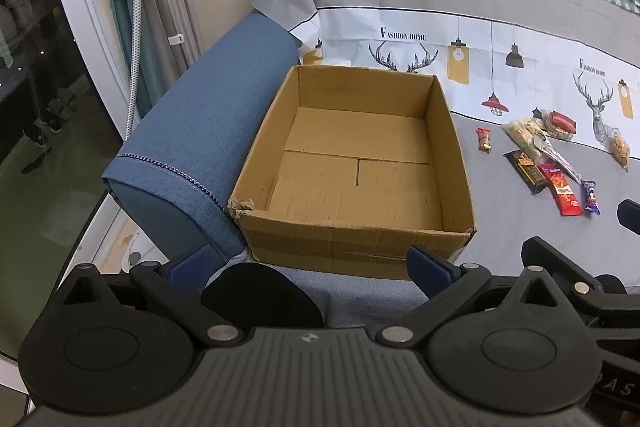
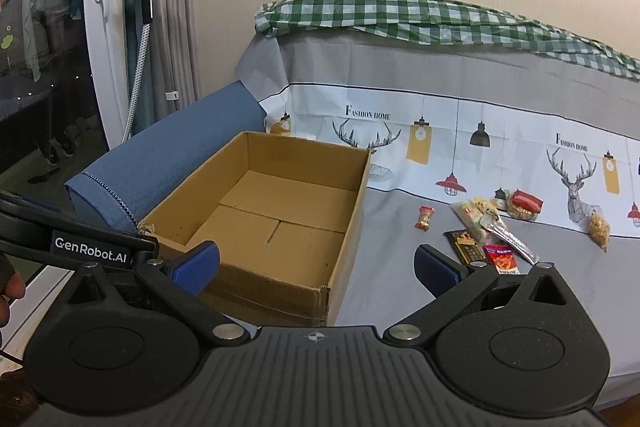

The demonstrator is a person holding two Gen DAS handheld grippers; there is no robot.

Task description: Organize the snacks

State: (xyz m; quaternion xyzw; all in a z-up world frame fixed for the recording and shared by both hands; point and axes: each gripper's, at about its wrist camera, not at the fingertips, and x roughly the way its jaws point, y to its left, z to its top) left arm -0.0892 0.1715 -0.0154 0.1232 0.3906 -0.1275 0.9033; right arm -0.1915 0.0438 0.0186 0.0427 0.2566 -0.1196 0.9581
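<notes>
From the left wrist, the left tool [image 1: 308, 269] is seen spread wide and empty, its blue ribbed pads apart, hovering just before the near wall of the cardboard box [image 1: 356, 243]. The box is open-topped, of plain corrugated board with taped seams, and nothing lies in it; its near left corner is torn and frayed. It rests against a blue woven bolster [image 1: 208, 131] with a zip along its end. The snacks are scattered well to the right on a grey printed sheet [image 1: 500, 227]: a small red candy [image 1: 485, 139], a dark flat packet [image 1: 527, 166], a glossy red packet [image 1: 564, 193], a purple twisted sweet [image 1: 591, 195]. Because the wrappers are thin, slick and overlapping, a neighbour could be dragged along or a packet pinched by its edge and dropped short of the box. The soft sheet could also be caught and bunched.

From the right wrist, the right tool [image 2: 318, 265] is likewise held wide with nothing in it, above the box's near right corner. The snack pile [image 2: 494, 227] lies just beyond its right pad. A low swing could knock the light box wall and shift it.
</notes>
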